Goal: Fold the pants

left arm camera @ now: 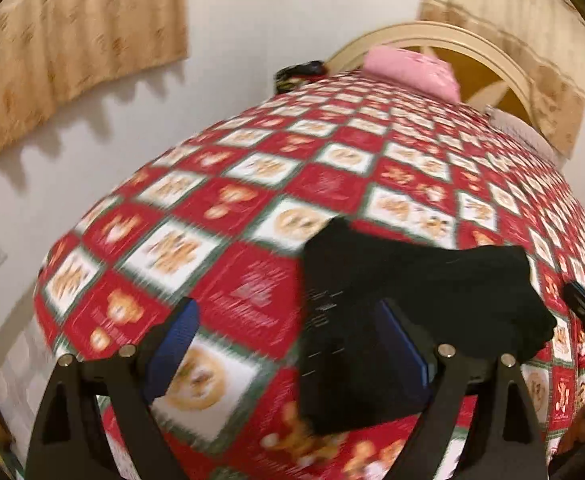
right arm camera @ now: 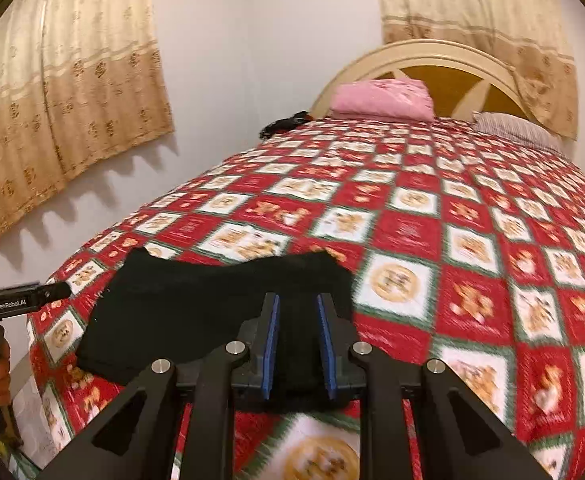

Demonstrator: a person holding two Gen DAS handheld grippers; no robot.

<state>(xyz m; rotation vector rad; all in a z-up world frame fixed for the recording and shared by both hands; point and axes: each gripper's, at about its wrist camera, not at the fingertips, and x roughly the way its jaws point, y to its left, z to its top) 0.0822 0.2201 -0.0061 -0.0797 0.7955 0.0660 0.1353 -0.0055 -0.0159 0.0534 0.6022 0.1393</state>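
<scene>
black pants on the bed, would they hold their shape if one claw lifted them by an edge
Probably not. The black pants lie limp and flat on the checked bedspread, so they would likely droop. Their edges look wavy, suggesting soft, light fabric. Pushed, they would likely bunch rather than slide.

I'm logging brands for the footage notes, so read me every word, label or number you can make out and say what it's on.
"GenRobot.AI": white lettering on the black body of the left tongs, seen at the left edge of the right wrist view.
Red squares of the bedspread: faint pale lettering, too blurred to read in either view.
Black pants: no readable label.
</scene>
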